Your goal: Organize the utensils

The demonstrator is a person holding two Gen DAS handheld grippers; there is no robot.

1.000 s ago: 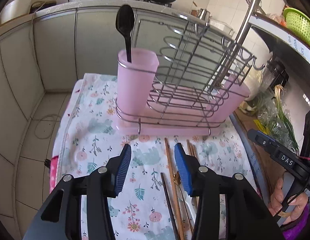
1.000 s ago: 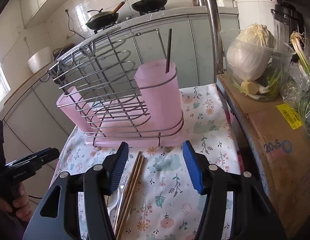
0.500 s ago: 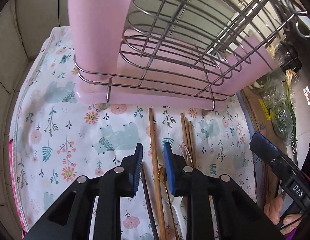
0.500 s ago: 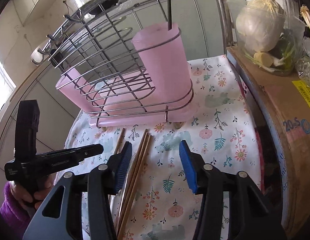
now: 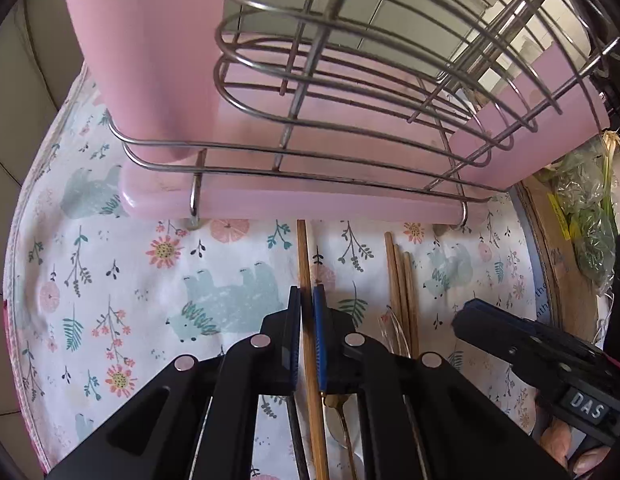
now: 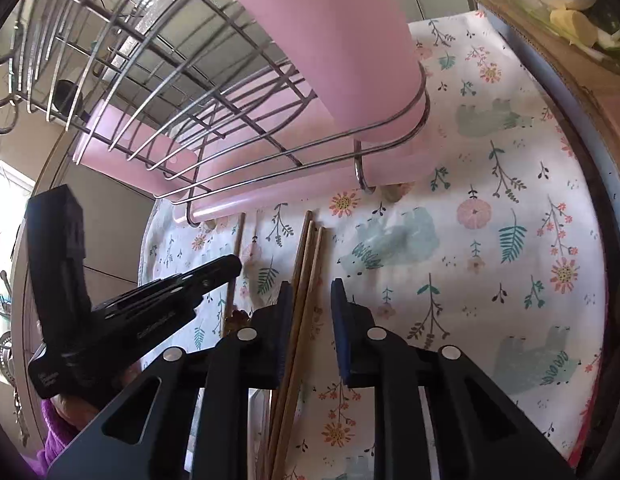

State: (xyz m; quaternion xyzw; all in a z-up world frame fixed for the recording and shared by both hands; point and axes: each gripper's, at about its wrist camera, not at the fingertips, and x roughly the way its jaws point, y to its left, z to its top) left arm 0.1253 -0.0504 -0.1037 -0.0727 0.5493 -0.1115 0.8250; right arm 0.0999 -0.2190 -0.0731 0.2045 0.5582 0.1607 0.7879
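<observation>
Wooden chopstick [image 5: 305,264] now between closing left tongs [image 5: 307,304], seemingly pinched

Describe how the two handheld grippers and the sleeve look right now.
Both the left gripper and right gripper have black angular bodies, round silver rivets and blue ribbed pads. The right gripper's side carries a "DAS" label. A purple sleeve shows.

My floral cloth [image 5: 109,280] carries the pink rack [image 5: 350,208], one lone chopstick [image 5: 305,264], three bundled chopsticks [image 5: 400,276] and a spoon [image 5: 338,420].
</observation>
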